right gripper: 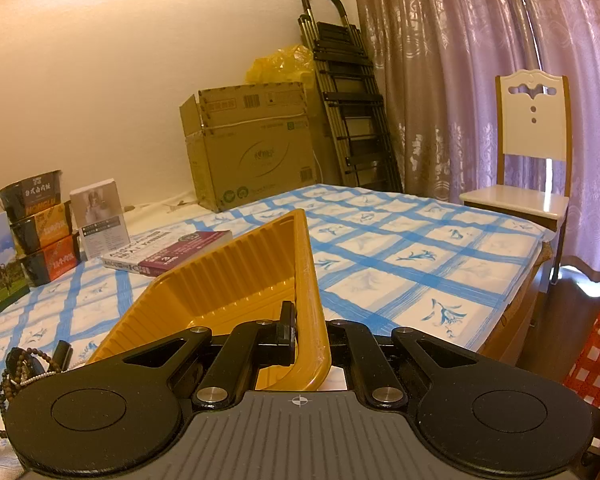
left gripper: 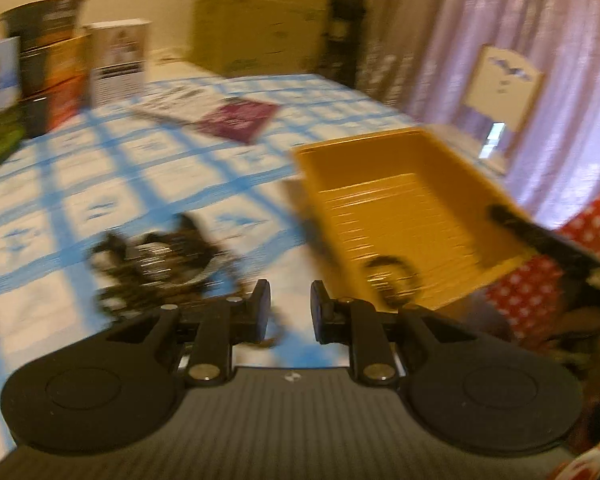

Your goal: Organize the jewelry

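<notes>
The left wrist view is smeared by motion. A tangled pile of dark beaded jewelry [left gripper: 152, 264] lies on the blue-checked tablecloth [left gripper: 80, 184], just ahead and left of my left gripper [left gripper: 290, 312]. That gripper is open, with a bare gap between its pads. To its right stands a yellow plastic tray [left gripper: 400, 200] with a dark ring-shaped piece [left gripper: 392, 280] in its near corner. My right gripper [right gripper: 304, 332] is shut on the tray's [right gripper: 228, 280] near rim, one finger inside the wall and one outside. Bead strands [right gripper: 24, 368] show at the lower left of the right wrist view.
A book [right gripper: 168, 252] lies behind the tray. Stacked food bowls and boxes [right gripper: 40, 232] stand at the table's left end. A cardboard box [right gripper: 252, 144], a folded ladder [right gripper: 348, 92], a white chair [right gripper: 532, 152] and curtains lie beyond the table. Red spotted cloth [left gripper: 540, 292] is at right.
</notes>
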